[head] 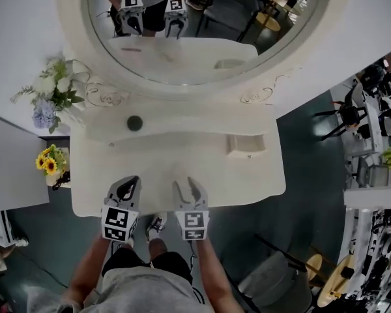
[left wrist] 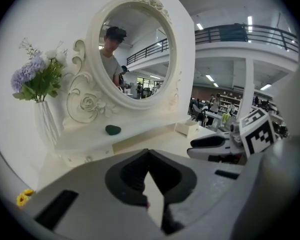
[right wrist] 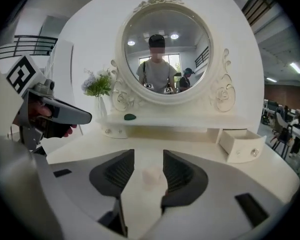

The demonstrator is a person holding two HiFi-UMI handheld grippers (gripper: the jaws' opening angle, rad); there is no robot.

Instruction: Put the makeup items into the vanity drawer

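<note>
A dark green oval makeup item (head: 135, 122) lies on the vanity's raised shelf (head: 182, 128), left of centre; it also shows as a green item (left wrist: 112, 129) in the left gripper view and a green item (right wrist: 130, 117) in the right gripper view. A small drawer (head: 246, 143) stands pulled out at the shelf's right end. My left gripper (head: 129, 181) hovers over the tabletop's front edge, jaws shut at the tips. My right gripper (head: 186, 184) is beside it, open, with a small pale pink item (right wrist: 151, 175) on the tabletop between its jaws, untouched.
The round mirror (head: 208, 31) rises behind the shelf. A white vase of flowers (head: 52, 93) stands at the shelf's left end, with yellow flowers (head: 49, 162) lower down beside the table. A grey seat (head: 274, 285) stands at the lower right.
</note>
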